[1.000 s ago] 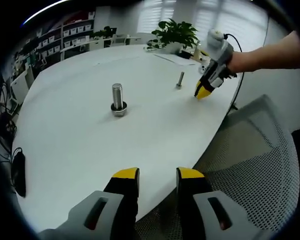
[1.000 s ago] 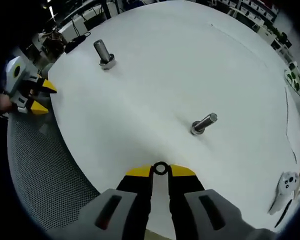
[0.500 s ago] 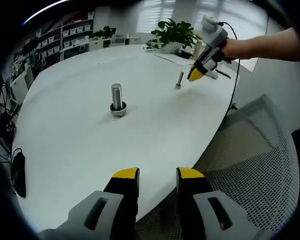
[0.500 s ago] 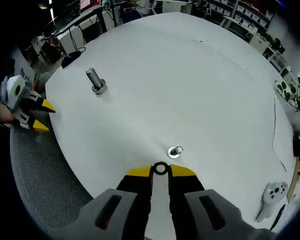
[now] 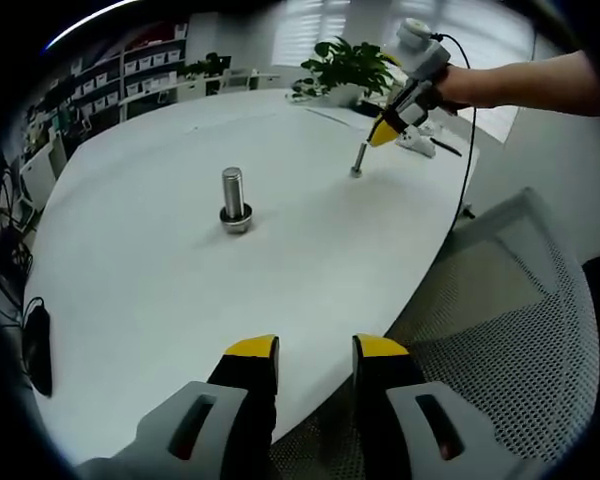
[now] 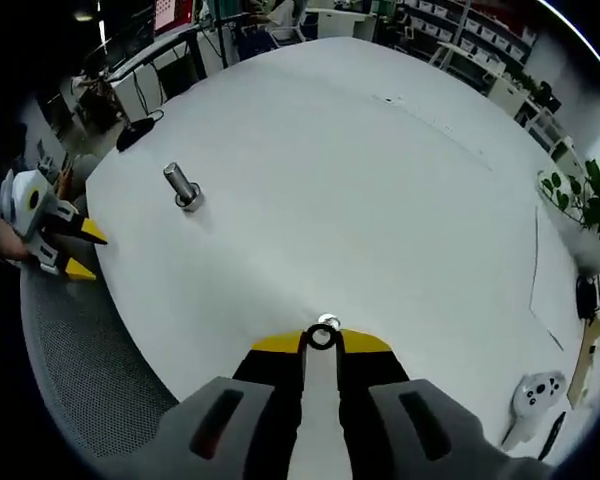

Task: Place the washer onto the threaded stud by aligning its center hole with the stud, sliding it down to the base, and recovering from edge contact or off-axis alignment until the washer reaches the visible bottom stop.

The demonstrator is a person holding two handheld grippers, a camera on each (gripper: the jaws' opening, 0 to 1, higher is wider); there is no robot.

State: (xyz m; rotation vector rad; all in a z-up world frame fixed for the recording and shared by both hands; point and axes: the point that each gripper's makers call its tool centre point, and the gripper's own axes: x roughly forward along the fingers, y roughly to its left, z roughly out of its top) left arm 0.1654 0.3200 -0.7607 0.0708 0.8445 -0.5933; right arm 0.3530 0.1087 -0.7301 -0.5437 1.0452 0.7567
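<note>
On the white round table (image 5: 160, 280) stands a thin threaded stud (image 5: 359, 160). My right gripper (image 5: 388, 128) hovers just above its top, held by a person's hand. In the right gripper view my right gripper (image 6: 321, 343) is shut on a small metal washer (image 6: 321, 338), edge-on between the yellow tips. The stud's top (image 6: 329, 321) peeks out just beyond the washer, seen almost end-on. My left gripper (image 5: 316, 350) stands open over the table's near edge, holding nothing. It also appears at the left (image 6: 65, 250) past the table rim.
A thick bolt (image 5: 234, 200) stands upright mid-table, also seen as a bolt (image 6: 183, 187) far left. A white controller (image 6: 540, 393) lies near the stud. A potted plant (image 5: 345, 65) stands behind. A mesh chair (image 5: 520, 330) borders the table edge. A black object (image 5: 38, 345) lies at the left.
My right gripper has carried the washer up and across to just above the thin stud, now seen end-on. The left gripper has not moved.
</note>
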